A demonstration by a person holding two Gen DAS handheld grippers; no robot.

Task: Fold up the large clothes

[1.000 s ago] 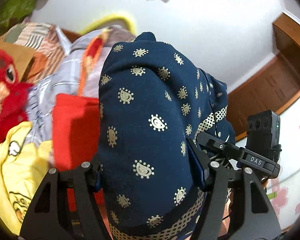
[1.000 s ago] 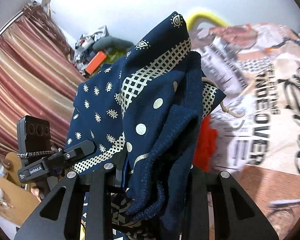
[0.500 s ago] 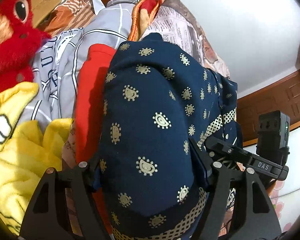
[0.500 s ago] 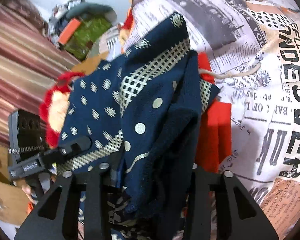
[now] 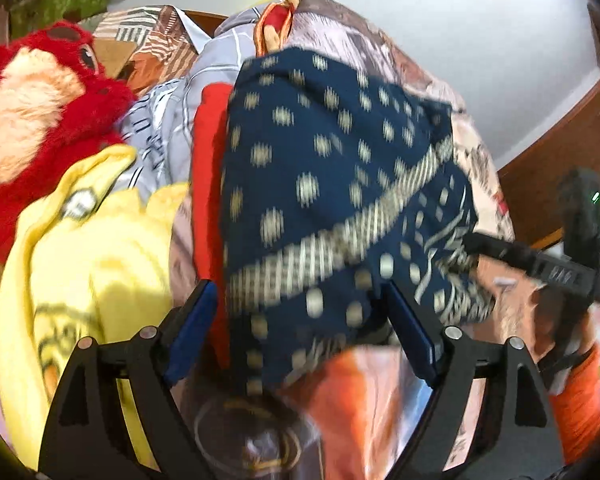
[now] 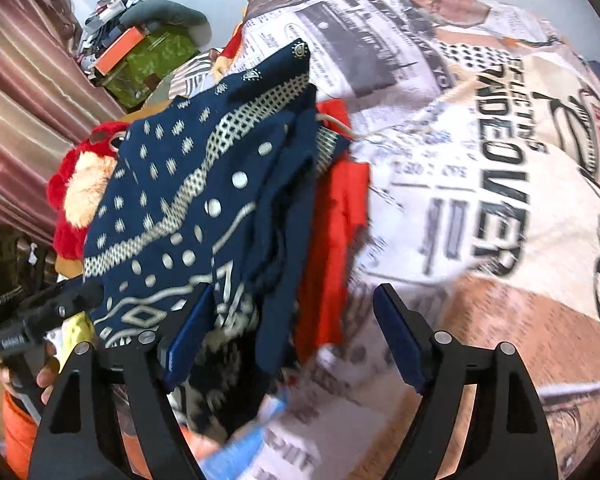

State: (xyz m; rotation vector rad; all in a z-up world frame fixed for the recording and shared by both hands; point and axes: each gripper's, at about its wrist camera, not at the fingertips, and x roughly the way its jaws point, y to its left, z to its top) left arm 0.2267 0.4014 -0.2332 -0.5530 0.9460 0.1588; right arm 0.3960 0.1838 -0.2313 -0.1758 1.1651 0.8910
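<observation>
Left wrist view: the folded navy garment (image 5: 332, 184) has just been let go and now lies on the clothes pile, against a red top (image 5: 206, 168). Both the left gripper (image 5: 300, 324) and right gripper (image 6: 288, 320) have been opened wide, nothing pinched, so this piece looks done.

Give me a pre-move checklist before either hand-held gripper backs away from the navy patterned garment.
1. Left hand-held gripper let go: ok; jaws have just been opening, garment between them, pads look clear of it.
2. Right hand-held gripper let go: ok; jaws have just been opening, cloth hangs by the left pad.
3. Navy patterned garment down on the pile: ok, it lies over the red garment.
4. Fold neat: cannot tell, blurred.
5. Cloth snagged on a pad: cannot tell.
</observation>
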